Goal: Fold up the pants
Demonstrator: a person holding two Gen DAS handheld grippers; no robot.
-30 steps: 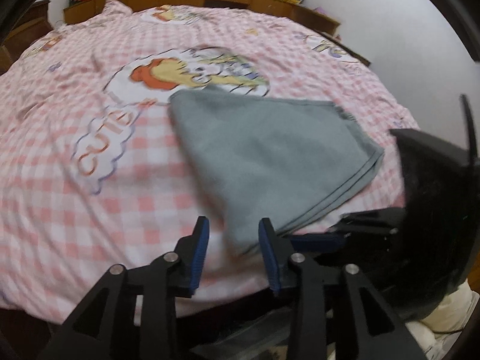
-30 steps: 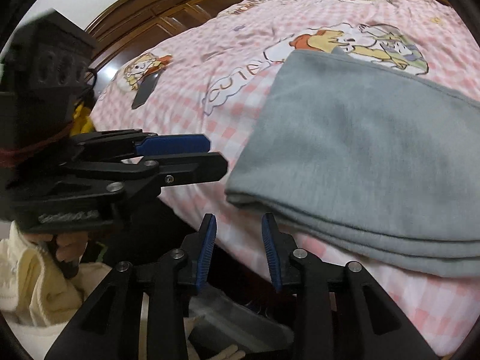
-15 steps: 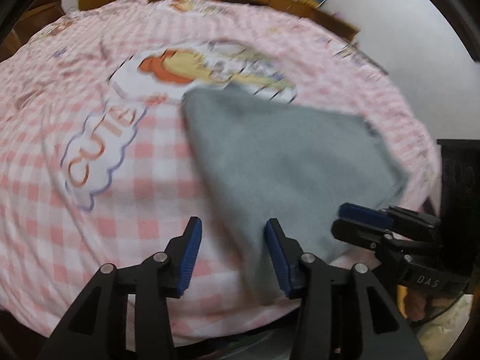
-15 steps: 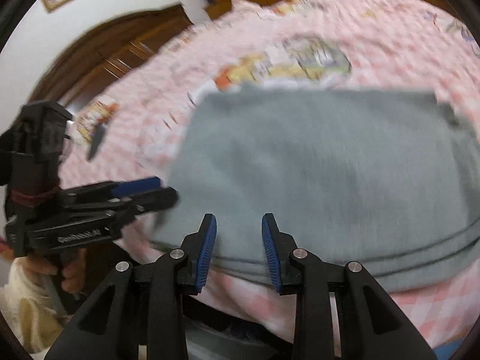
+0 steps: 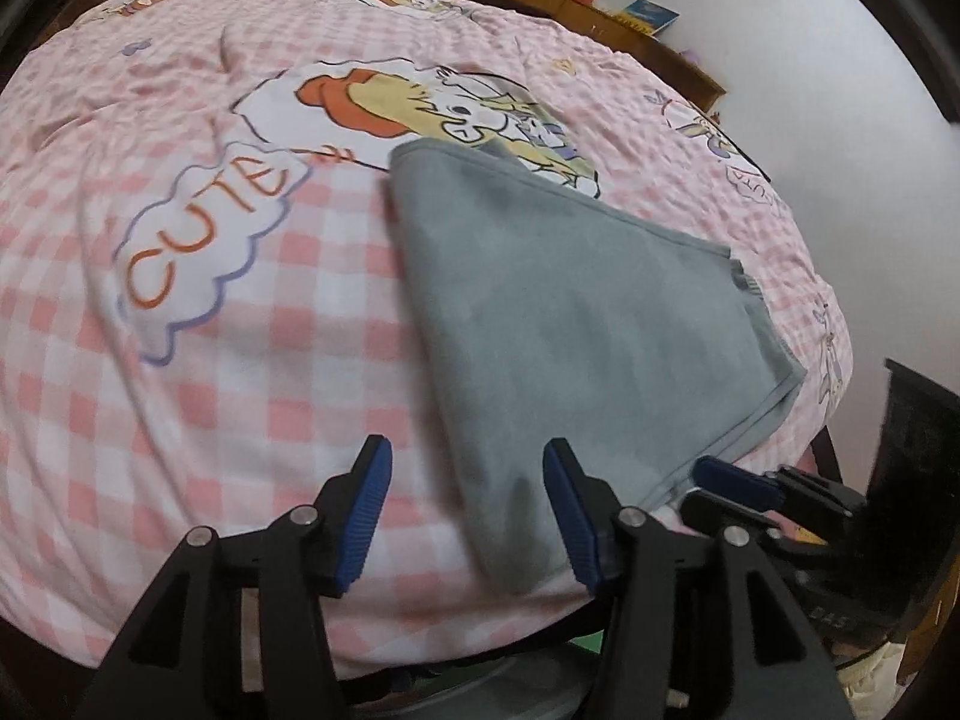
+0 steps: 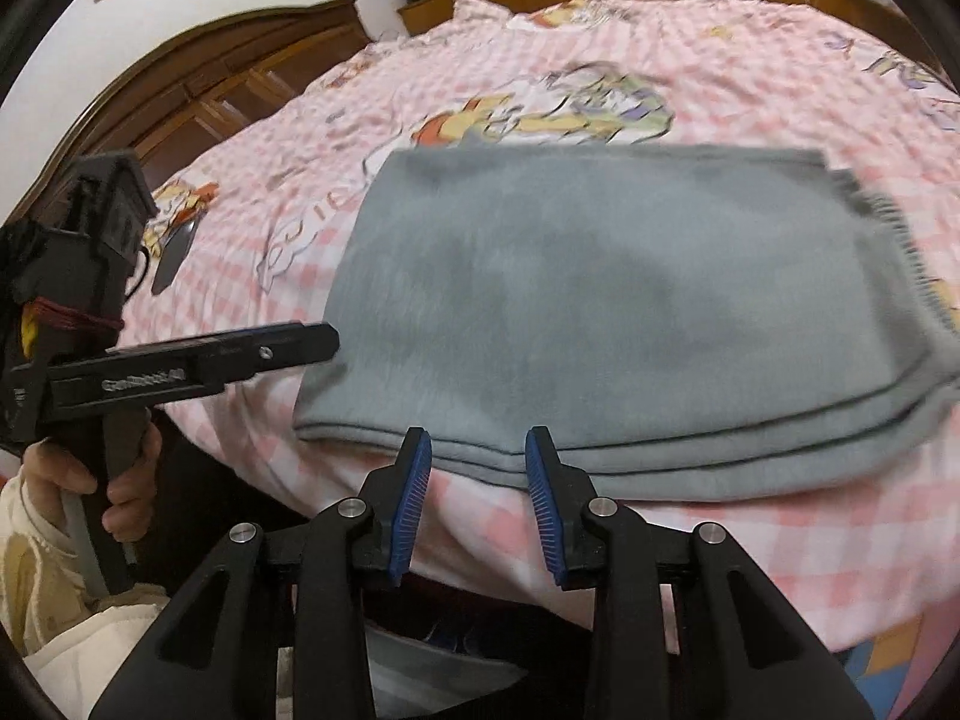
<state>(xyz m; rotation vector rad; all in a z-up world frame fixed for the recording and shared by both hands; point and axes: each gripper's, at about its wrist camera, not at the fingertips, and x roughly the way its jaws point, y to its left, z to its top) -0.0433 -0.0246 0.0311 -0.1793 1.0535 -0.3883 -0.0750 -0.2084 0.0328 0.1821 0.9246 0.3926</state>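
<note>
The grey pants [image 6: 630,312] lie folded into a flat stack near the bed's near edge, long axis running nine to three across my right view, layered edges facing me. My right gripper [image 6: 477,492] hangs with its jaws spread and holding nothing, the stacked hem just ahead at twelve o'clock, so this hand looks nearer to it. My left gripper [image 5: 465,510] is also parted and empty, with the stack's near corner between its fingers; from there the cloth runs away toward one o'clock. Around it spreads the pink checked quilt [image 5: 180,360], with the wooden headboard [image 6: 198,78] off at ten o'clock. Nothing lies between my fingers and the pants.
</note>
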